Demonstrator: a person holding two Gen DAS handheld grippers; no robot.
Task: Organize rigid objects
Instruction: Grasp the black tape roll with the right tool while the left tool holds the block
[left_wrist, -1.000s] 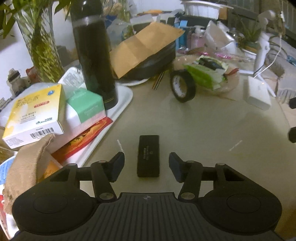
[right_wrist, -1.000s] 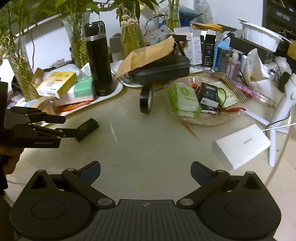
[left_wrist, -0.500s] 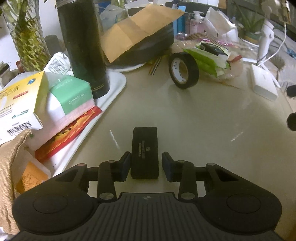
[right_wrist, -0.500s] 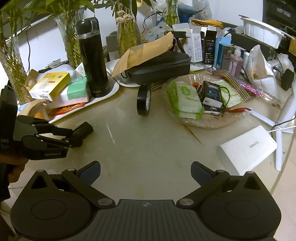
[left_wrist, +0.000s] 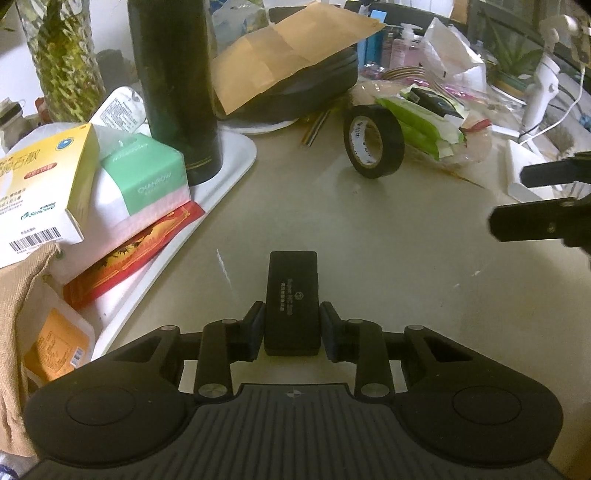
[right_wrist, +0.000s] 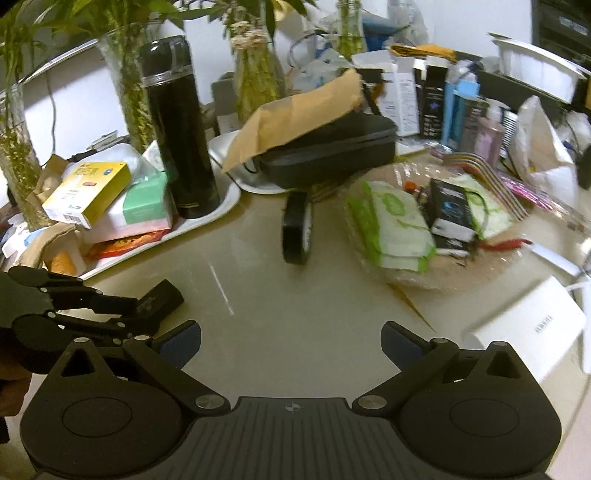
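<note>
Cluttered beige table (left_wrist: 369, 236), white tray (left_wrist: 236, 155) holding flask (left_wrist: 177, 85) and boxes (left_wrist: 110, 192), left gripper (left_wrist: 291, 325) pinching black block (left_wrist: 292, 295), right gripper (right_wrist: 291, 341) spread, empty

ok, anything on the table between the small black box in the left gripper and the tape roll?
Nothing: bare tabletop between small black box and tape roll, per left wrist view.

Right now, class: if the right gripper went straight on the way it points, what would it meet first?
Probably bare table, then the upright tape roll just beyond. The right gripper is open and empty; depth is uncertain.
</note>
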